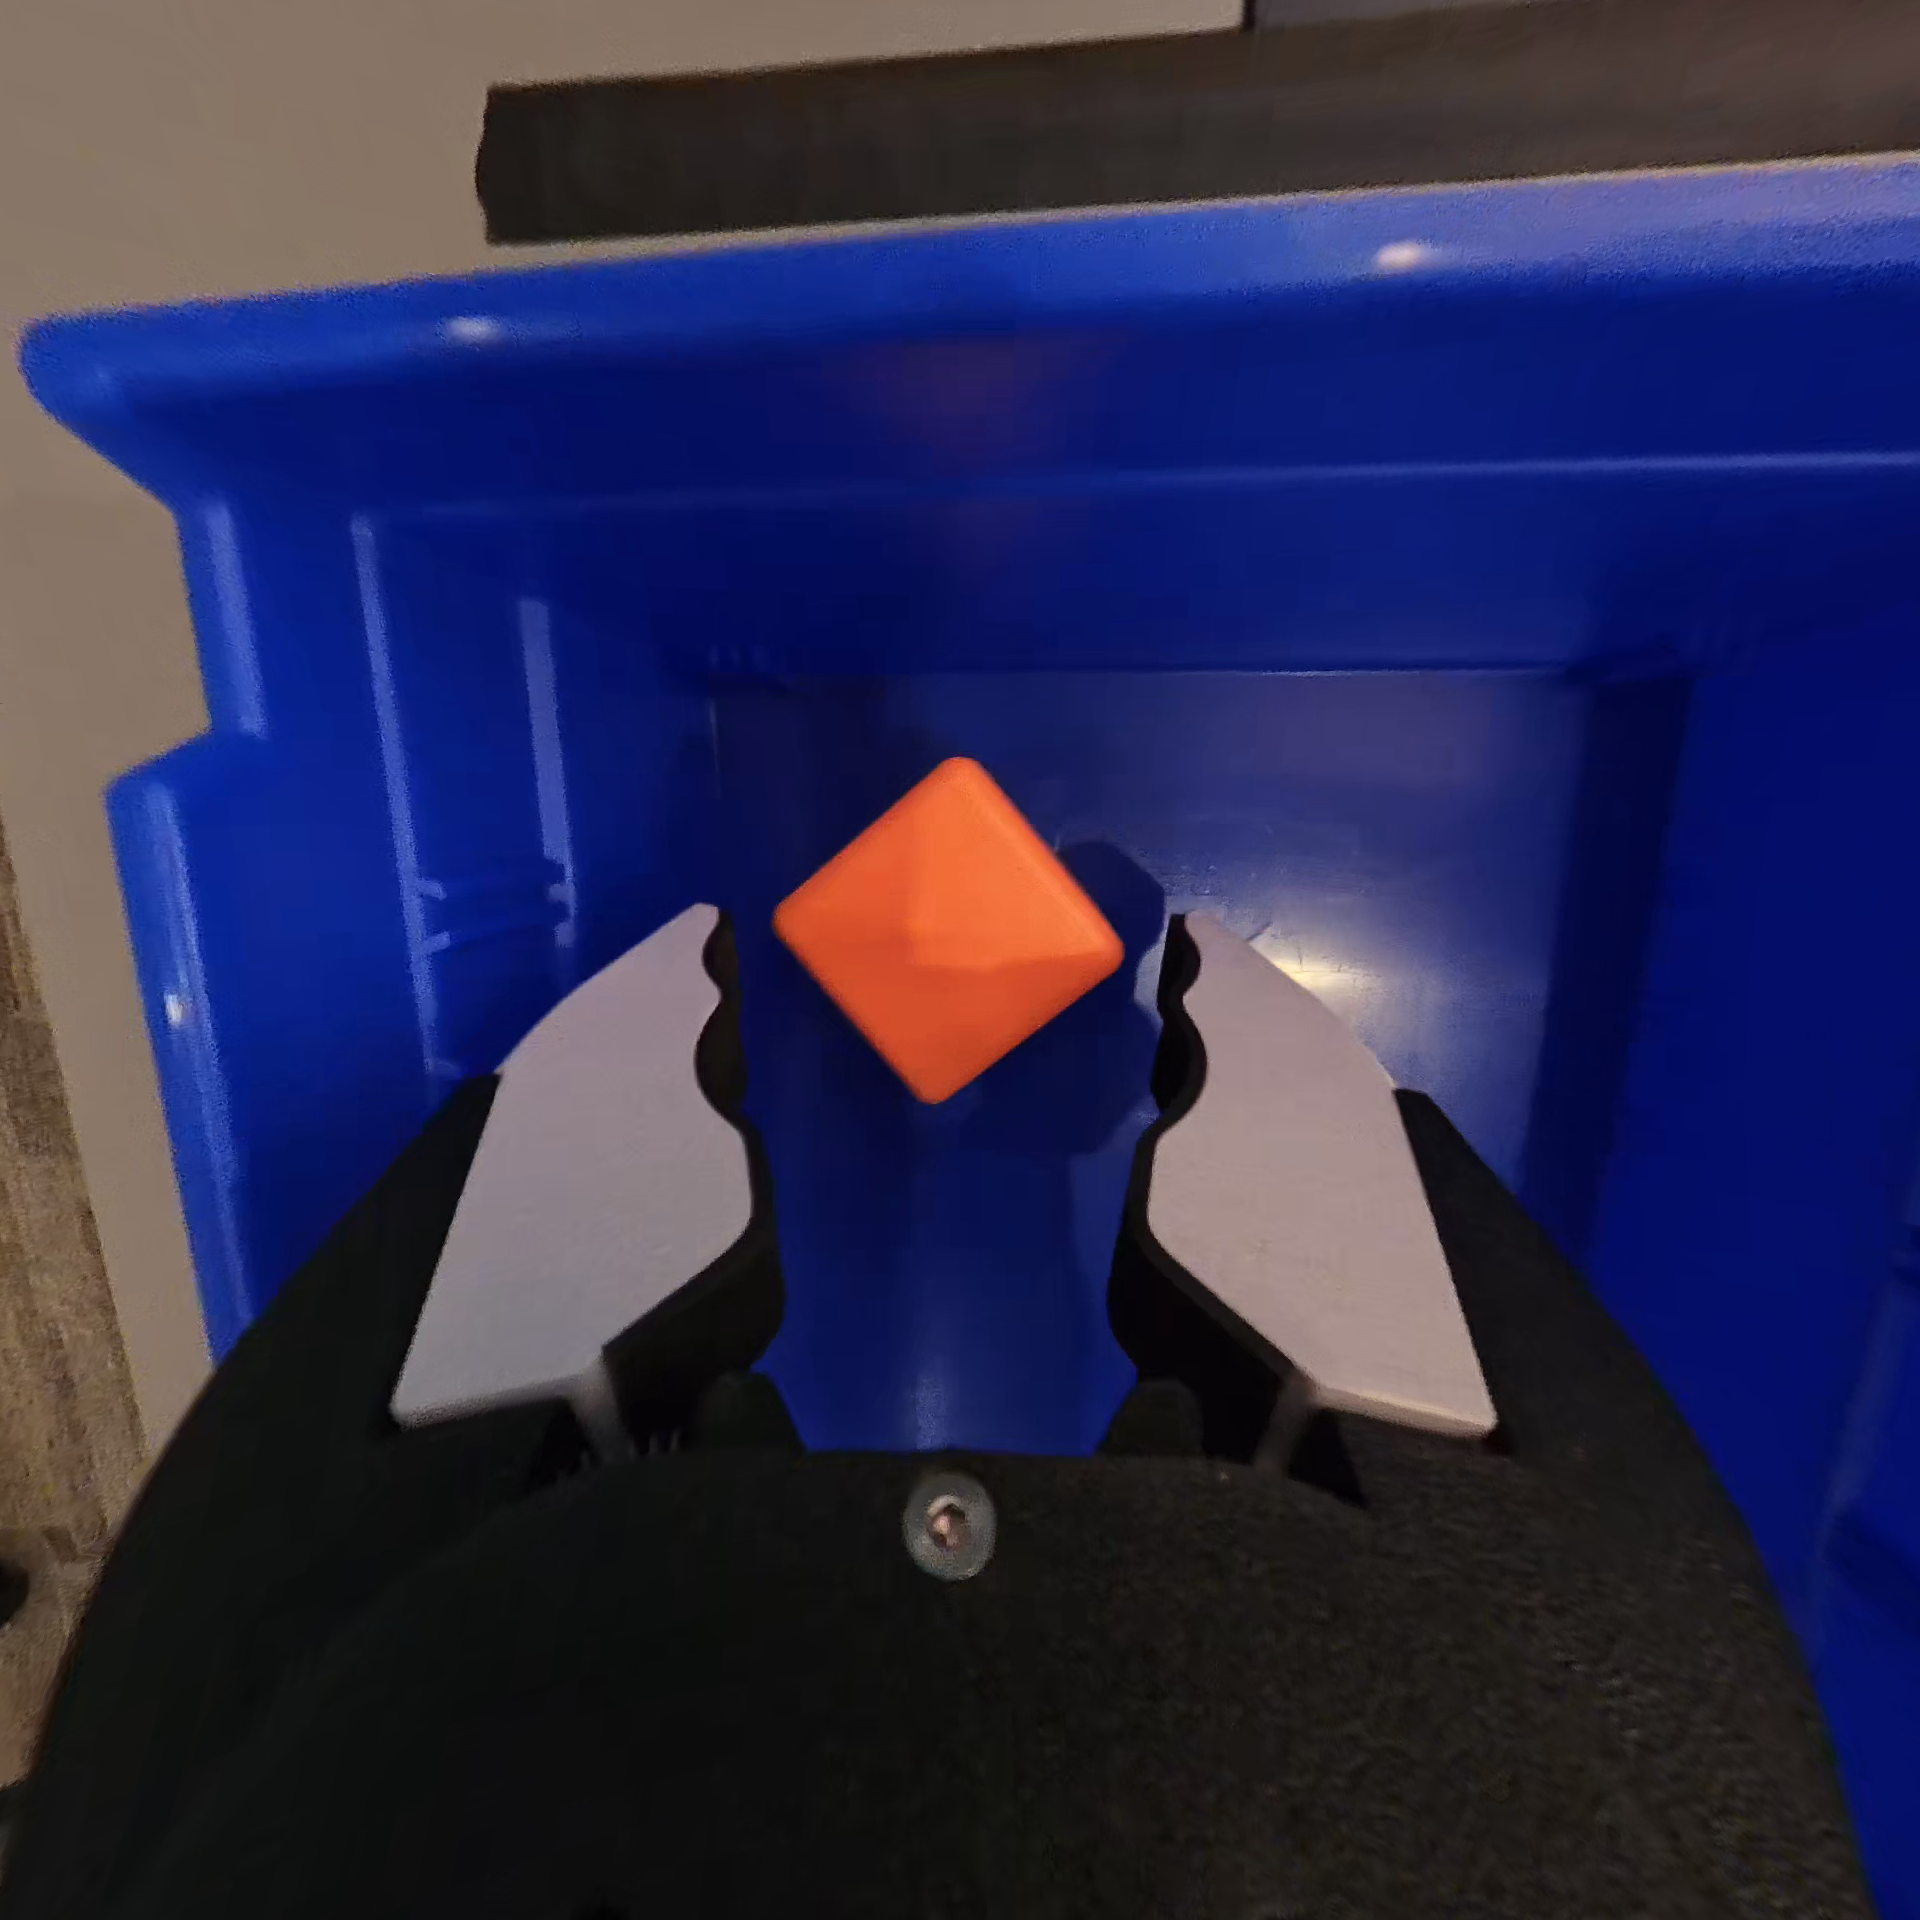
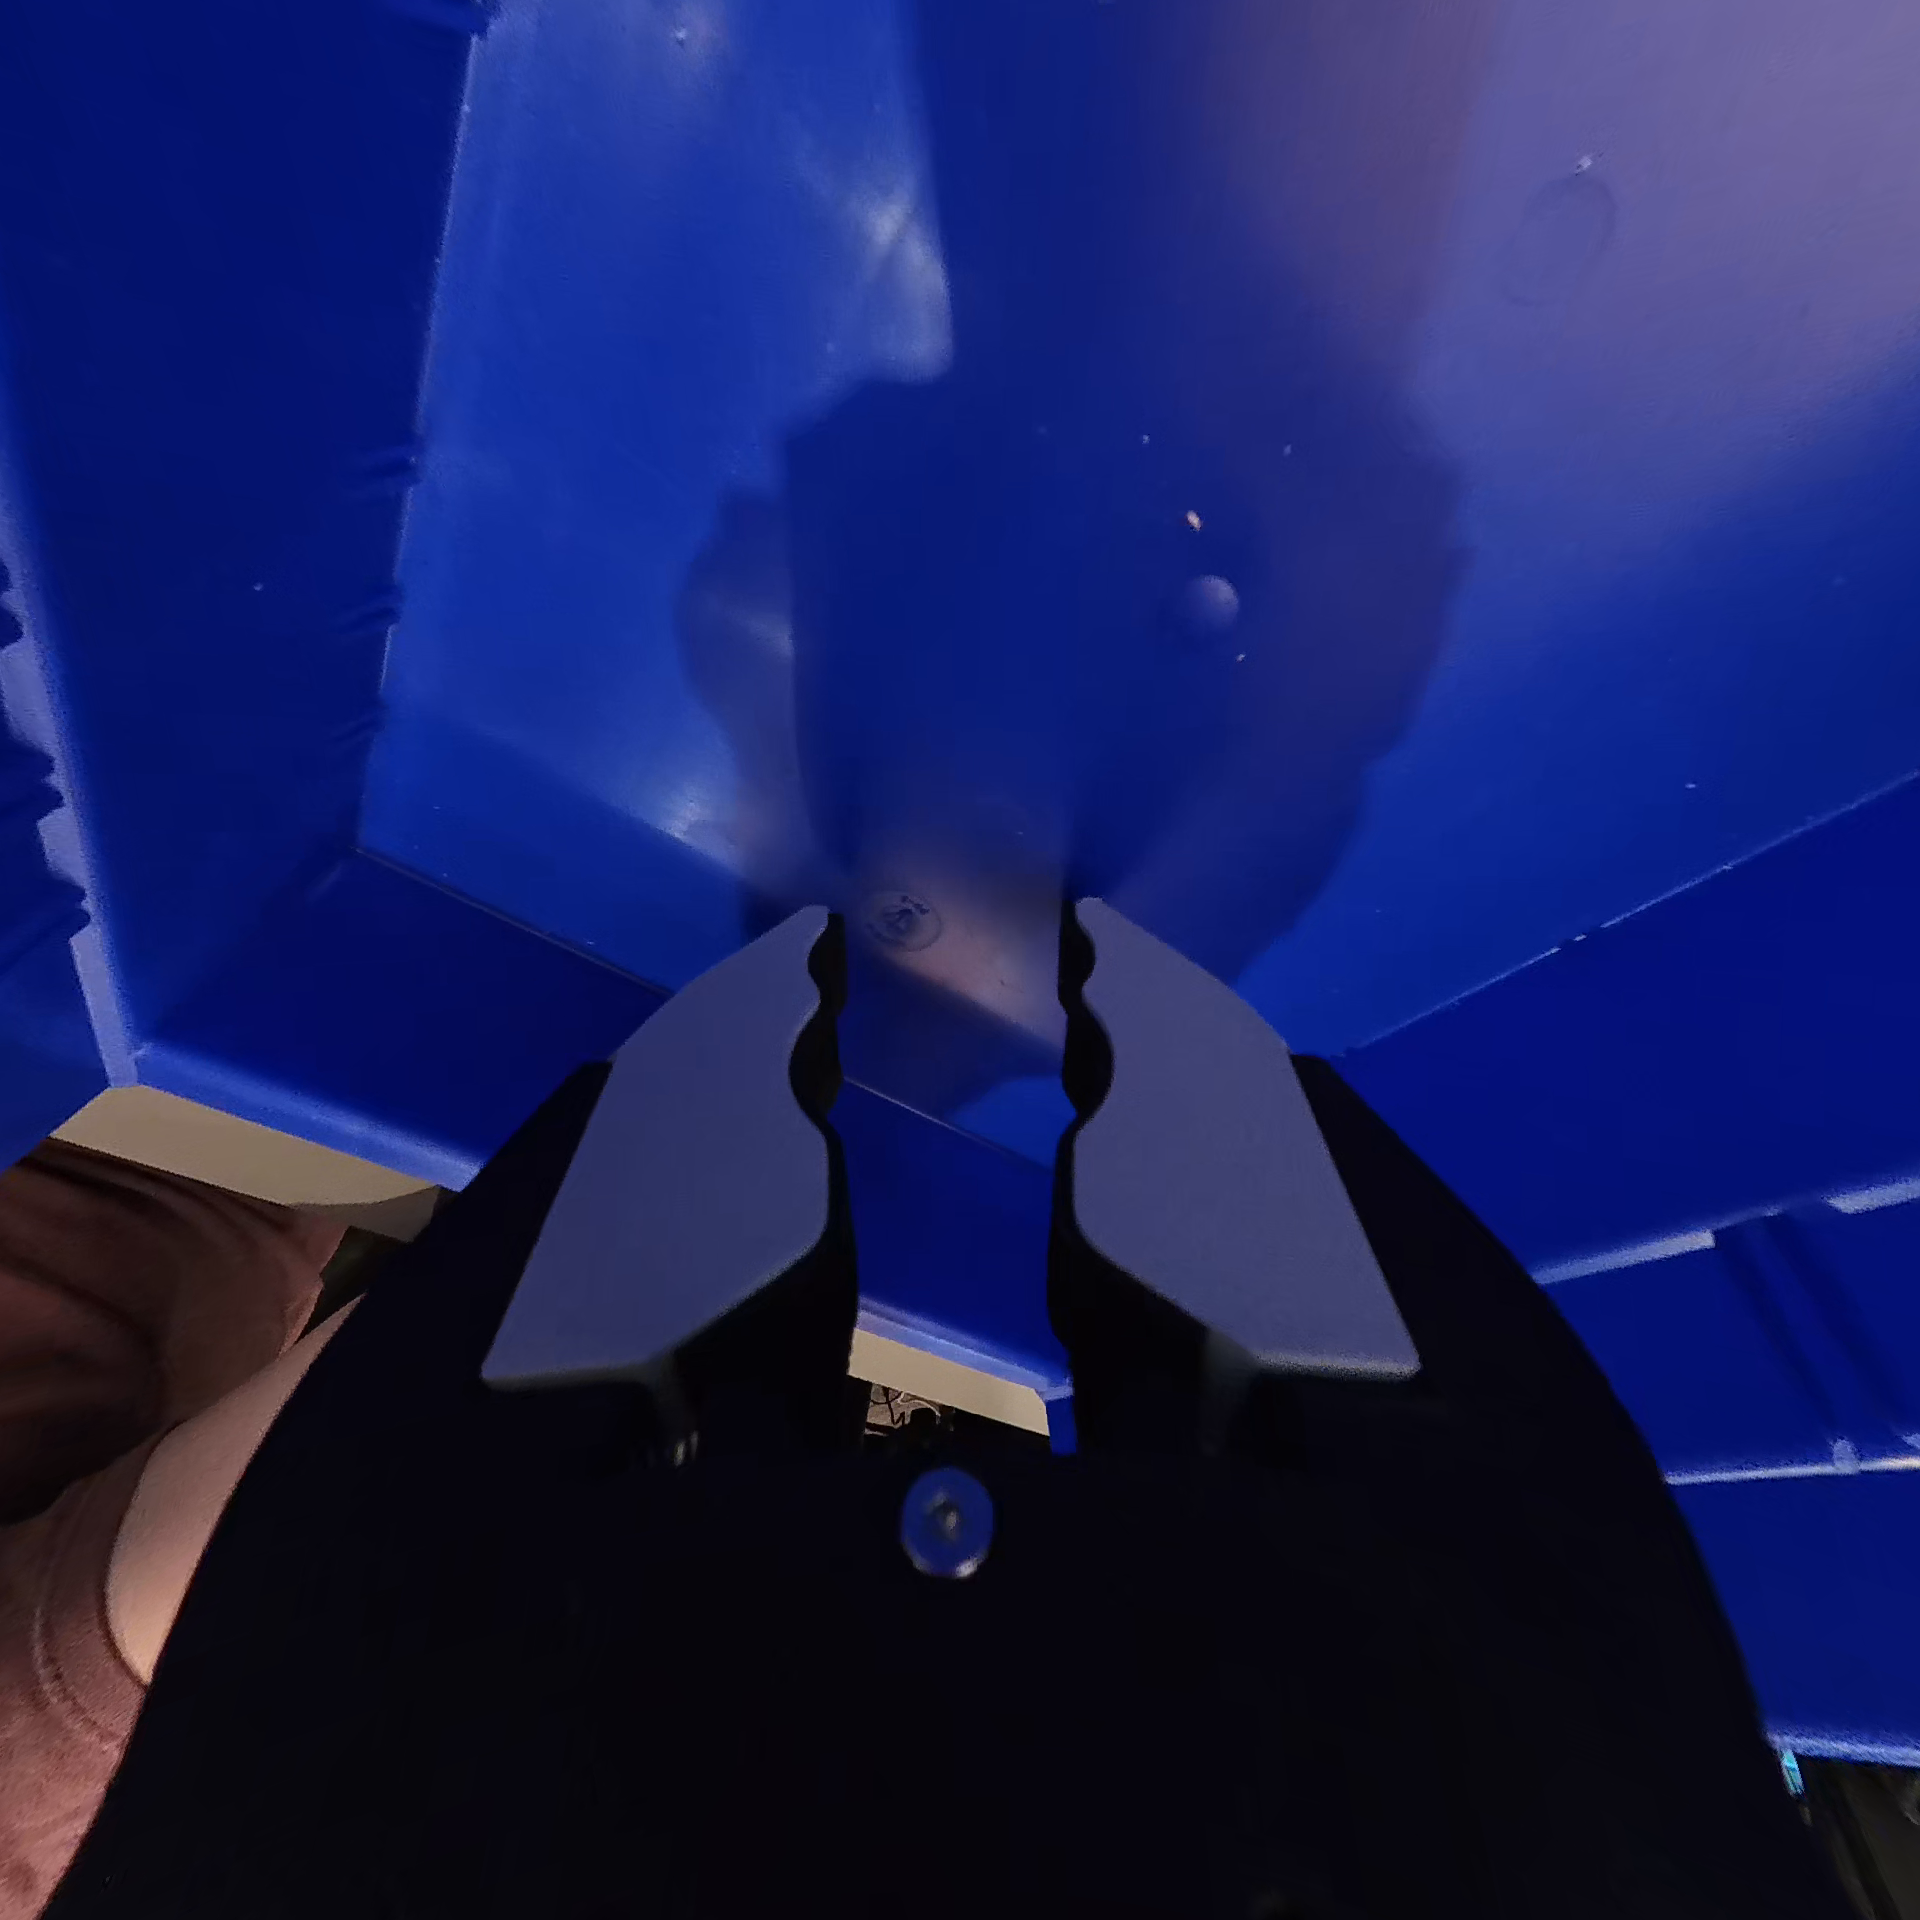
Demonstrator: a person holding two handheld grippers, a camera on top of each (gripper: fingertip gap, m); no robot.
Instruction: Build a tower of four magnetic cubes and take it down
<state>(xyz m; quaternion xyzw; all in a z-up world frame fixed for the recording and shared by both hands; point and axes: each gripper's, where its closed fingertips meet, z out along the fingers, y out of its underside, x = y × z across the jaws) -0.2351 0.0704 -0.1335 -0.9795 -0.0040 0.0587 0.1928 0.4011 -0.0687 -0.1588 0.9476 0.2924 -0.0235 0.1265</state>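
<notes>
Left wrist view, risk: the orange cube (image 1: 948, 930) sits corner-on to the left gripper (image 1: 948, 935), like a diamond, so the pads would meet edges or corners instead of flat faces. Closing from this angle could make the cube twist or squirt out along the smooth floor of the blue bin (image 1: 1039, 540).
Left wrist view, second risk: the picture is a little smeared, and the bin's walls stand close on the left and behind; a hasty reach could knock a fingertip on the plastic.
Left wrist view, cube and gripper: the cube lies on the bin floor between the two fingertips and just ahead of them, apart from both. The jaws are spread wide and hold nothing.
Right wrist view, risk: no cube shows here, so this gripper has nothing lined up; its tips look very near the bin floor and may scrape it, though I cannot tell if they touch.
Right wrist view, gripper: the right gripper (image 2: 945, 914) points down into the bin, its jaws parted with a clear gap and empty.
Right wrist view, edge: a person's arm (image 2: 125, 1455) shows at lower left.
</notes>
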